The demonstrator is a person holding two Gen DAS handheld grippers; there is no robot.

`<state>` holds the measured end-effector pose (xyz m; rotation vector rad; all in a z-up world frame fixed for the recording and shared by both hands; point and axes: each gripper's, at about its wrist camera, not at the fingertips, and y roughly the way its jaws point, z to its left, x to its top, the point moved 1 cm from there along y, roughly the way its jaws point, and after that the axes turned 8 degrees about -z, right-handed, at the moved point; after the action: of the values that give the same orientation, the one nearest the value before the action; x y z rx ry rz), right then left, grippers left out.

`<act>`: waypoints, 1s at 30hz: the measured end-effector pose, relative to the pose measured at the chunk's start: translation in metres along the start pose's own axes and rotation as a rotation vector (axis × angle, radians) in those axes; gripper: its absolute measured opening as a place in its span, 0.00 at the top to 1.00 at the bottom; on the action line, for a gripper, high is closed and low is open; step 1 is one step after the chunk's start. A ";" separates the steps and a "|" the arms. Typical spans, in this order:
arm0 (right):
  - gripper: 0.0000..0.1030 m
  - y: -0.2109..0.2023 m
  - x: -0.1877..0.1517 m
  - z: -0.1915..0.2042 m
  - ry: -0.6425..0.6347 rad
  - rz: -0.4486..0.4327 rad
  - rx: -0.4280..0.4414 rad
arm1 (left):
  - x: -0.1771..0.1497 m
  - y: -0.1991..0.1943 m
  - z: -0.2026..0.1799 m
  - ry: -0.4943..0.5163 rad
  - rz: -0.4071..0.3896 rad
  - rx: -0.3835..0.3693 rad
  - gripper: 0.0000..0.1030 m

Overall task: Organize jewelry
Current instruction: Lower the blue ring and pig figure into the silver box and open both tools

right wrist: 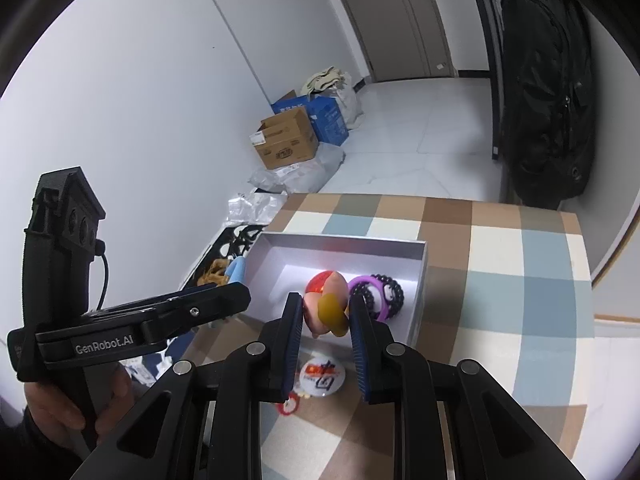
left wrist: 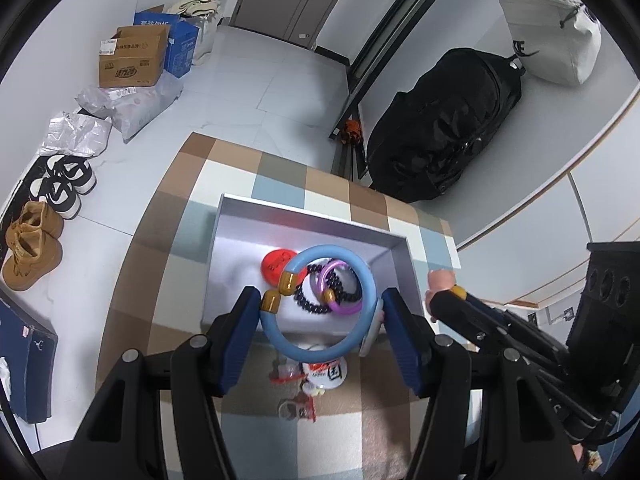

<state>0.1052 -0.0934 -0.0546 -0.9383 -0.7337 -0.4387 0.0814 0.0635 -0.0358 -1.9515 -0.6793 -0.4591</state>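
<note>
The left gripper (left wrist: 320, 312) holds the blue bangle (left wrist: 320, 304) across half-open fingers above the box (left wrist: 312, 216), ready to drop in. The right gripper's (right wrist: 326, 320) narrow fingers pinch a pink charm (right wrist: 326, 304) over the same box.
</note>
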 end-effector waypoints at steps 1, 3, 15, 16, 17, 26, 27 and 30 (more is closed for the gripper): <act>0.78 0.002 0.002 -0.002 0.006 0.000 -0.001 | 0.001 0.002 0.000 -0.004 0.001 -0.001 0.45; 0.78 0.006 0.005 -0.005 0.013 -0.002 -0.003 | 0.004 0.005 0.001 -0.012 0.004 -0.004 0.45; 0.78 0.028 0.021 -0.023 0.069 0.008 -0.005 | 0.012 0.030 0.007 -0.054 0.062 0.016 0.45; 0.78 0.030 0.021 -0.025 0.075 0.012 -0.006 | 0.013 0.032 0.007 -0.059 0.068 0.016 0.45; 0.78 0.032 0.021 -0.028 0.084 0.021 -0.007 | 0.013 0.034 0.007 -0.063 0.070 0.017 0.45; 0.78 0.043 0.021 -0.037 0.114 0.055 -0.010 | 0.017 0.042 0.005 -0.051 0.087 0.024 0.45; 0.78 0.044 0.020 -0.037 0.114 0.059 -0.011 | 0.018 0.043 0.006 -0.057 0.091 0.023 0.45; 0.78 0.046 0.018 -0.038 0.118 0.078 -0.012 | 0.018 0.046 0.010 -0.086 0.108 0.012 0.45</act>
<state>0.1607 -0.1020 -0.0824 -0.9403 -0.5861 -0.4268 0.1248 0.0605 -0.0617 -1.9949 -0.6263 -0.3054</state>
